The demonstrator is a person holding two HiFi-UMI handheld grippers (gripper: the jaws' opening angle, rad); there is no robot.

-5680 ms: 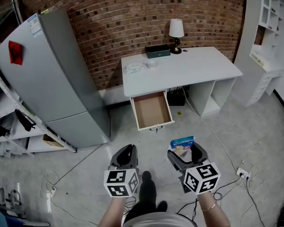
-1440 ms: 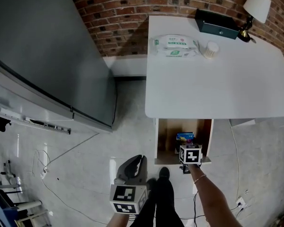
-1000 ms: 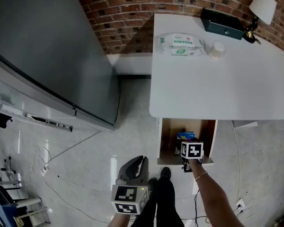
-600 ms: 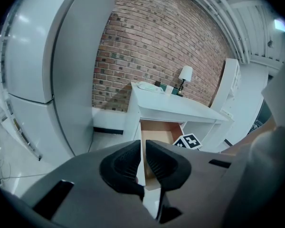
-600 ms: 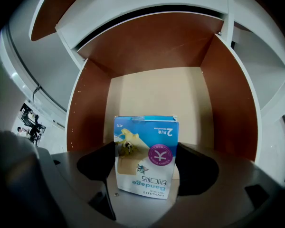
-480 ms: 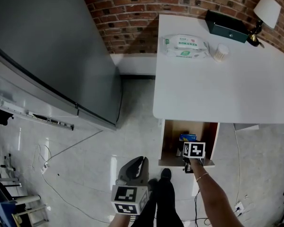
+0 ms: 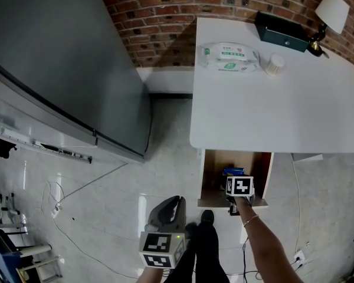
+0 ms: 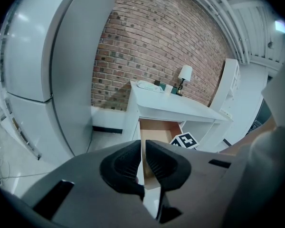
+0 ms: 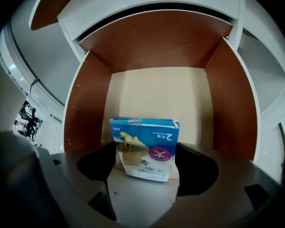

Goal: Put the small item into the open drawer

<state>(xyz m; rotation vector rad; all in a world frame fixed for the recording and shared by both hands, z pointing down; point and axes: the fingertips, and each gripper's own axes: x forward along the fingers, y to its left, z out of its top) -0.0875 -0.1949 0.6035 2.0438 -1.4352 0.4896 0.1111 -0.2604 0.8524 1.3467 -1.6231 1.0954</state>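
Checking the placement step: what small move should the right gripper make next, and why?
Probably open the jaws, lowering a little first if needed: the right gripper holds the blue box inside the open drawer, between its side walls and over its bare floor.

A red brick wall (image 7: 165, 5) backs a white rectangular desk (image 7: 271, 111), with a white-shaded table lamp (image 7: 329, 7) at the desk's far right corner. A tall grey metal refrigerator (image 7: 53, 58) stands left of the desk on the pale, glossy grey floor (image 7: 165, 158).
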